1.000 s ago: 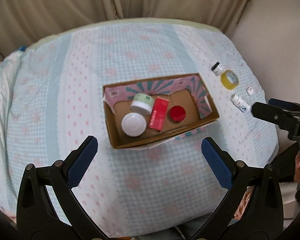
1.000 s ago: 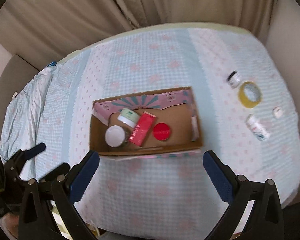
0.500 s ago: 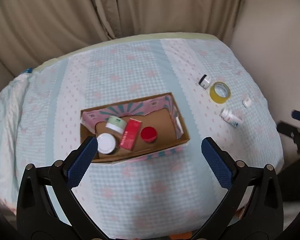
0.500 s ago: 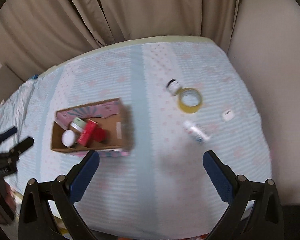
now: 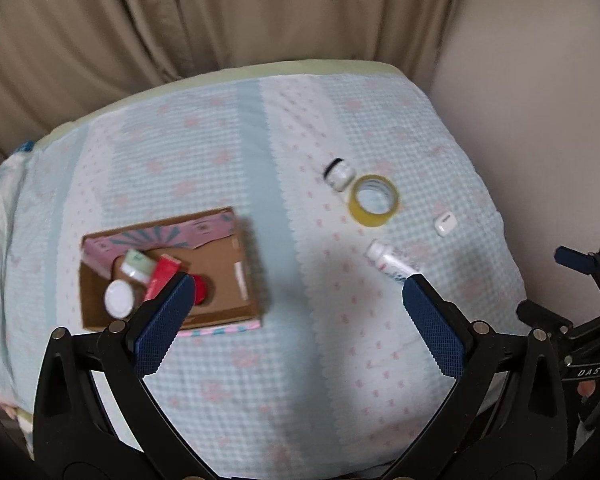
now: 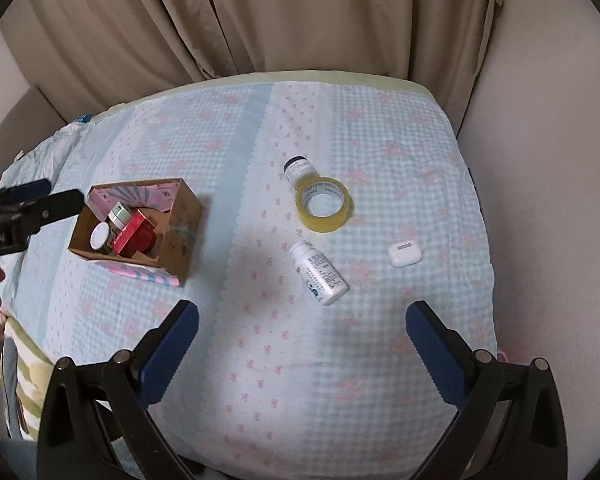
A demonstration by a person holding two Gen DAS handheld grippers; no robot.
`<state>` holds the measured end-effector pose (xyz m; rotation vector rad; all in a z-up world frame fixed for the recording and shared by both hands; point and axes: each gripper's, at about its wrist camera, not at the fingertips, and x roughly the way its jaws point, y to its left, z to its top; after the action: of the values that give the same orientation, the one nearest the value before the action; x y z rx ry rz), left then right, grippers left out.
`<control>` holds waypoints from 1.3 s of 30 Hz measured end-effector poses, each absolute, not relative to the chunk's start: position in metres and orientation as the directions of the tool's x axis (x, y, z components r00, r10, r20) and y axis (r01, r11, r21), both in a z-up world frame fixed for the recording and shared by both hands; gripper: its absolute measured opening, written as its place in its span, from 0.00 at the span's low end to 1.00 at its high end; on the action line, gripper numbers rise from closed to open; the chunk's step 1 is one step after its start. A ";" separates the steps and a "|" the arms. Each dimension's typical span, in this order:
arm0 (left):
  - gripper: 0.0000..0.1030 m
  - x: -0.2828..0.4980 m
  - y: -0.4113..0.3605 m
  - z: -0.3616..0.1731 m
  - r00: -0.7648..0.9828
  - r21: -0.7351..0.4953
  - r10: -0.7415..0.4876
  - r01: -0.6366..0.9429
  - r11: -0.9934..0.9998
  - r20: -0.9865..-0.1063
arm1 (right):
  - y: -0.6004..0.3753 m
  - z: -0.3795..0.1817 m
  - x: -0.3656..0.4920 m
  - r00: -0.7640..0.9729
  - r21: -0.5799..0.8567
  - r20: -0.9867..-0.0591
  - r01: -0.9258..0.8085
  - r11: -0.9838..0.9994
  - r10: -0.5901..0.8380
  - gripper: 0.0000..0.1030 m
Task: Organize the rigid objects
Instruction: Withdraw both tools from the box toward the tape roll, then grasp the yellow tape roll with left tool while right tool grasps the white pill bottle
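Blue and pink checked cloth covers the bed, and all our things sit on top of it. We hold two grippers above the near edge.

Our left gripper has its jaws spread wide, with nothing between them. Our right gripper is spread wide too, and it holds nothing.

We see a cardboard box on the left part of the bed. Inside it are a jar with a white lid, a jar with a green label, a red box and a red round thing. They sit close together at the left end of the box. In the left wrist view, one blue pad covers part of the red round thing.

On the right part of the bed, well apart from the box, we see four more things. A yellow tape roll lies flat. A small jar with a dark lid sits just behind it, on the curtain side, and they look like they touch. A white pill bottle lies on its side, nearer to us than the tape. A small white case lies near the right edge of the bed.

A tan curtain hangs behind the far edge.
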<state>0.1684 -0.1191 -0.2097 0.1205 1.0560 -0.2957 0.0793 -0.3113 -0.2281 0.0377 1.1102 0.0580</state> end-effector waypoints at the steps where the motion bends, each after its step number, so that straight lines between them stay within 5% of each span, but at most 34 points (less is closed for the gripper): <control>1: 1.00 0.171 -0.127 -0.210 0.453 -0.046 -0.193 0.315 0.948 -0.870 | -0.314 -0.229 0.080 0.445 0.067 -0.892 -0.039 0.997 0.077 1.00; 12: 1.00 0.223 -0.213 -0.266 0.314 -0.040 -0.237 0.525 0.850 -0.919 | -0.332 -0.251 0.094 0.442 0.020 -0.895 -0.083 0.996 0.055 1.00; 27: 1.00 0.313 -0.285 -0.418 0.129 -0.077 -0.217 0.669 0.739 -0.968 | -0.321 -0.371 0.137 0.356 -0.001 -0.932 -0.180 0.984 0.065 1.00; 32: 1.00 0.335 -0.308 -0.460 0.111 -0.070 -0.206 0.702 0.709 -0.972 | -0.308 -0.421 0.155 0.313 -0.025 -0.949 -0.220 0.975 0.046 0.85; 39: 1.00 0.356 -0.332 -0.497 0.085 -0.070 -0.191 0.728 0.682 -0.978 | -0.305 -0.462 0.181 0.309 -0.049 -0.950 -0.266 0.963 0.037 0.82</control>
<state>0.3560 -0.3322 -0.4970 0.5054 1.3170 -0.7306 0.1812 -0.3054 -0.4621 -0.2120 1.2433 0.2024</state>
